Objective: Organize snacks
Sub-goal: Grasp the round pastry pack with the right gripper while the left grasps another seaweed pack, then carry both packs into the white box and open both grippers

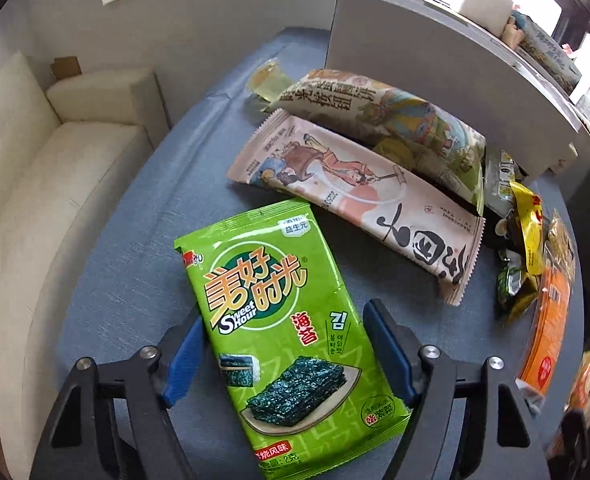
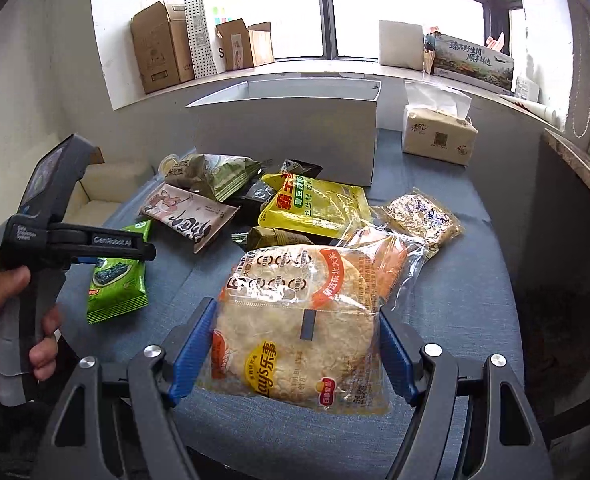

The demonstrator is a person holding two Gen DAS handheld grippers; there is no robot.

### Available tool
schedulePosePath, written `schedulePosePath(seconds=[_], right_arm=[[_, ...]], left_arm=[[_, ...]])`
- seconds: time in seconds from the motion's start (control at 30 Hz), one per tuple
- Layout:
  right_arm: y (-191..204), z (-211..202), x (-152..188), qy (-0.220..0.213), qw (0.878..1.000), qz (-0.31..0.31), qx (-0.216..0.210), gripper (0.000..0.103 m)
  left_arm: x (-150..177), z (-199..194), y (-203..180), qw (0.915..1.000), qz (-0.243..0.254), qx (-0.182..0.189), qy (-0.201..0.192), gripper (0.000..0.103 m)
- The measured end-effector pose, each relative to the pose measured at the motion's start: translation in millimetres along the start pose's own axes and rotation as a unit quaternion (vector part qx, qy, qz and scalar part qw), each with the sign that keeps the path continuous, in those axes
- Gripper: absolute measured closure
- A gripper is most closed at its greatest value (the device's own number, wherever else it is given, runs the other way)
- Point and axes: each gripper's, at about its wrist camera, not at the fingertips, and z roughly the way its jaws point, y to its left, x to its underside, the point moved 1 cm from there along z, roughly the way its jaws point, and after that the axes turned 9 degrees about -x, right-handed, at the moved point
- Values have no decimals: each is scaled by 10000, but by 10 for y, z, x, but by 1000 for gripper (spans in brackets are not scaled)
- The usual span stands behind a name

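A blue-grey cloth (image 2: 455,264) covers the table under a bright window, with a white open-topped box (image 2: 283,128) standing at the far side; everything below is placed from that box. A jumble of snack packs lies just in front of it, and nearest the camera in that heap, well forward of the box, is the rice cracker pack (image 2: 295,332), a clear bag with a round, pale cracker inside. The right gripper (image 2: 297,352) straddles this pack: its blue pads sit at the two sides of the bag, touching or nearly so, but whether they actually press it the view does not settle. Forward and to the left of the box lies the green seaweed packet (image 1: 291,340), flat on the cloth and apart from the heap. The left gripper (image 1: 283,352) brackets it, the left pad at the packet's edge, the right pad standing clear of it, so the jaws are apart and nothing is held. Both packs look very light, puffed with air and slick-skinned, so they will likely slide or squirm under a pinch. The cracker is brittle, I judge, and a hard squeeze across its middle could snap it; taking the bag at its edges is safer. The seaweed packet is thin and floppy; grasping across its narrow width, near the middle, should keep it from drooping.
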Motion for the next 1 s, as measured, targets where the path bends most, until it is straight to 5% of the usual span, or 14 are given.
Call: schedulePosePath(seconds=[0.2,0.3,0.5,0.77,1.0], right_arm=[[-73,-59,-157,-143,9993,170,-286,23],[-149,-77,-384,-316,9979,311,-482,23],[-212,5,-1214,-717,9961,-43,-506,23],[-425,531,-2475,-816,9938,22,-759,23],[-693,1191,-2906,-295,9965,408,-667,21]], left_arm=[[-106,-580,146,9904,550,881,-915,25],[-385,-855,127,9800,741,914,-1606,25],[-1292,-1132,-181,9611,1085,958,-2354,25],[-2439,-1029,-701,9550,1247,1196,-2412,25],[-2835,-609,-1064,9601,1395,1070,-2173,18]])
